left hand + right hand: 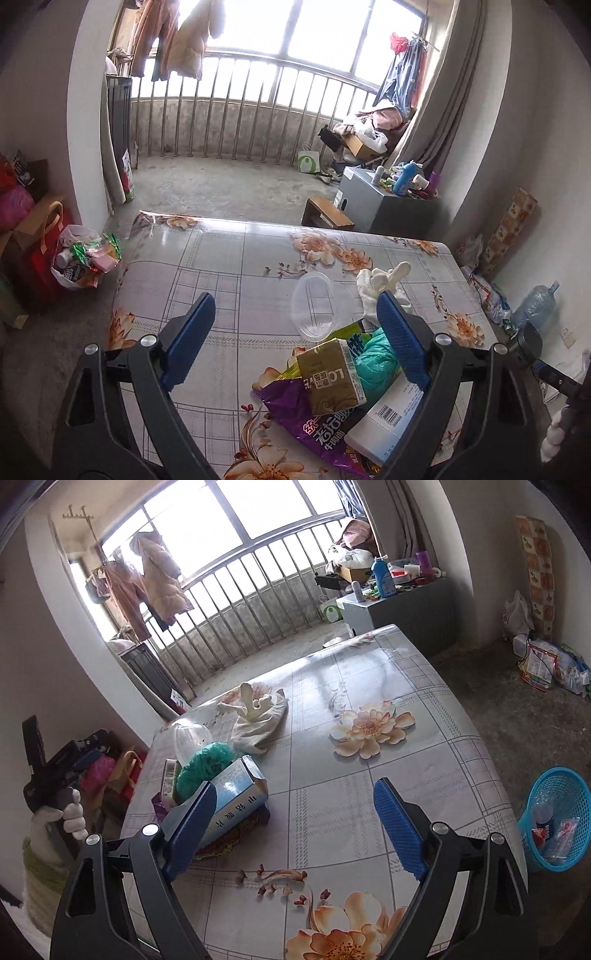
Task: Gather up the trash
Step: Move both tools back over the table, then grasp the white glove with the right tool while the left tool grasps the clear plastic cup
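Trash lies in a heap on the flowered table [221, 258]: a gold drink carton [330, 373], a purple snack bag [306, 417], a green plastic bag [376, 360], a white-blue box [388, 413], a clear plastic lid [314, 306] and a white cloth [380, 284]. My left gripper [295, 310] is open and empty above the heap's left side. My right gripper [295, 797] is open and empty over the table [369, 672], with the box [236, 794] by its left finger. The green bag [207, 764], lid [190, 738] and cloth [258, 716] lie beyond.
A blue mesh bin [557, 819] with a bottle and wrappers stands on the floor right of the table. A full trash bag [85, 258] sits on the floor left of the table. A grey cabinet [384, 199] with bottles stands behind.
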{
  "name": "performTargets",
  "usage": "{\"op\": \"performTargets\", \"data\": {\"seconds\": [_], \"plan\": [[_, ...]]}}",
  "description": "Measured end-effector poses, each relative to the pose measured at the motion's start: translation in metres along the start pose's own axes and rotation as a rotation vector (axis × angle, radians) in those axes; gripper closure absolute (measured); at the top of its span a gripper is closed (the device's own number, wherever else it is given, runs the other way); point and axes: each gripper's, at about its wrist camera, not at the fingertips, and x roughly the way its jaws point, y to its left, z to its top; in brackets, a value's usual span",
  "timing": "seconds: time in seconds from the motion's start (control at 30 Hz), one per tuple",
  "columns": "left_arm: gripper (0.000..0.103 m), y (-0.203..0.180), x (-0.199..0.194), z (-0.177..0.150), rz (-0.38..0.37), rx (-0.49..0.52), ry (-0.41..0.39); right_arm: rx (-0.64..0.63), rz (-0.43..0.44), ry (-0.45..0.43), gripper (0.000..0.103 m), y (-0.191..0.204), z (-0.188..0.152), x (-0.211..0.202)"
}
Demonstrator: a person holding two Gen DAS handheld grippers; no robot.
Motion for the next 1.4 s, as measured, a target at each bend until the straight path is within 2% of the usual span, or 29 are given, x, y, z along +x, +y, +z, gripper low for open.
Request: {"op": "performTargets", "data": {"seconds": [0.17, 0.37, 0.5, 0.63, 0.83, 1.0, 1.13, 1.23, 1.4], "plan": [[0.031, -0.005, 0.026, -0.006, -0.091, -0.003, 0.043, 0.01, 0.084, 0.067, 0.022, 0.018, 0.03, 0.041], [0.04, -0.016, 0.073, 0.001, -0.216, -0.026, 0.12, 0.068, 0.17, 0.197, 0.031, 0.026, 0.075, 0.115], [0.051, -0.014, 0.11, 0.002, -0.261, -0.067, 0.194, 0.104, 0.171, 0.286, 0.037, 0.025, 0.098, 0.168], [0.064, -0.014, 0.141, 0.001, -0.264, -0.082, 0.261, 0.138, 0.147, 0.359, 0.043, 0.024, 0.107, 0.216], [0.073, -0.022, 0.164, -0.005, -0.269, -0.066, 0.309, 0.143, 0.1, 0.454, 0.054, 0.02, 0.104, 0.269], [0.084, -0.025, 0.174, -0.008, -0.271, -0.054, 0.321, 0.123, 0.107, 0.474, 0.065, 0.027, 0.1, 0.285], [0.097, -0.029, 0.173, -0.006, -0.268, -0.034, 0.306, 0.089, 0.096, 0.485, 0.082, 0.034, 0.1, 0.294], [0.099, -0.03, 0.173, -0.007, -0.264, -0.022, 0.3, 0.087, 0.099, 0.493, 0.093, 0.039, 0.097, 0.298], [0.099, -0.029, 0.166, -0.005, -0.264, -0.015, 0.271, 0.074, 0.115, 0.461, 0.097, 0.043, 0.1, 0.292]]}}
